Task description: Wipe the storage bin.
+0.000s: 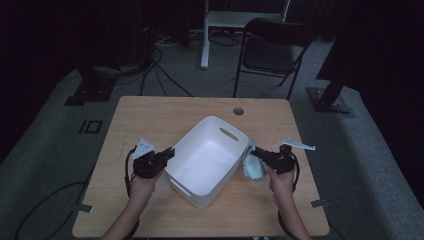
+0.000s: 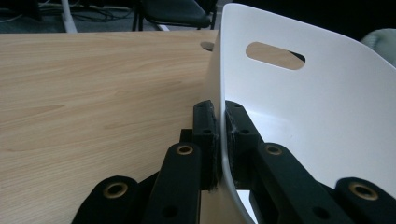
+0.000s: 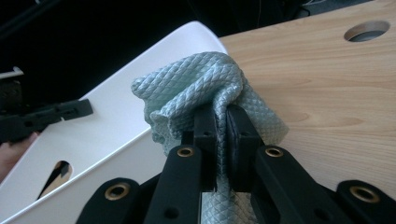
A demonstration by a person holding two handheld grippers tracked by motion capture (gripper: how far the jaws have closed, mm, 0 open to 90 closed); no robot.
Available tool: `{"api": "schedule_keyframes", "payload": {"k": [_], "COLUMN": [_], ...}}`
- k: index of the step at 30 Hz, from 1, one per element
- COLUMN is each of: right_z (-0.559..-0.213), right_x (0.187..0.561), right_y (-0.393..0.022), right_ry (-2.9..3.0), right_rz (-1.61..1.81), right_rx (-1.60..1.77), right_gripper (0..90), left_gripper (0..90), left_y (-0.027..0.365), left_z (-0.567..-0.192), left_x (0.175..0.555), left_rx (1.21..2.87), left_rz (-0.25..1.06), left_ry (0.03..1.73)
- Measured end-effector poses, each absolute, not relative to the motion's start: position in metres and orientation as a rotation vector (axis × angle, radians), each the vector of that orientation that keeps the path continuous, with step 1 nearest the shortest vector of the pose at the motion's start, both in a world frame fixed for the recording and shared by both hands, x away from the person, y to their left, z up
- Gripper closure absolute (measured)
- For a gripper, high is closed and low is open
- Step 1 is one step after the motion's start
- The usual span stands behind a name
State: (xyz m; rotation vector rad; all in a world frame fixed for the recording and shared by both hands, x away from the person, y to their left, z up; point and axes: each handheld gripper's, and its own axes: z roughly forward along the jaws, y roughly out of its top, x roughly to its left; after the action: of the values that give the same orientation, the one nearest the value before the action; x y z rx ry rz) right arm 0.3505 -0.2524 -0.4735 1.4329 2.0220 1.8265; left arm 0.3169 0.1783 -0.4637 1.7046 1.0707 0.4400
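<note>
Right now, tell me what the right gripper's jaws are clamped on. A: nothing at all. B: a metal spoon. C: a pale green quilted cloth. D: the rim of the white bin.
C: in the right gripper view, the right gripper is closed on a fold of the pale green quilted cloth, beside the white bin.

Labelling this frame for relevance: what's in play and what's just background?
In play: white plastic bin, left gripper shut on its wall; light green cloth, right gripper shut on it.
Background: black folding chair, floor cables, table's grommet hole.
</note>
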Motion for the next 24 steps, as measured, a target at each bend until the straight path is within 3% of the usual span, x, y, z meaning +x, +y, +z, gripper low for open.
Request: {"api": "schedule_keyframes", "payload": {"k": [14, 20, 24], "right_z": [-0.493, -0.474, -0.479], "right_x": [0.361, 0.351, 0.352], "right_y": [-0.244, -0.242, -0.239], "right_ry": [2.056, 2.038, 2.043], "right_rz": [1.778, 1.826, 1.808], "right_rx": [1.508, 1.436, 1.451], "right_gripper": [84.7, 84.6, 84.7], "left_gripper": [85.5, 85.7, 85.8], "left_y": [0.175, 0.173, 0.172], "left_z": [-0.463, -0.463, -0.463], "left_x": [0.318, 0.318, 0.317], "left_rx": [1.724, 1.730, 1.735], "left_rz": [0.450, 0.451, 0.462], "left_ry": [1.054, 1.052, 1.051]}}
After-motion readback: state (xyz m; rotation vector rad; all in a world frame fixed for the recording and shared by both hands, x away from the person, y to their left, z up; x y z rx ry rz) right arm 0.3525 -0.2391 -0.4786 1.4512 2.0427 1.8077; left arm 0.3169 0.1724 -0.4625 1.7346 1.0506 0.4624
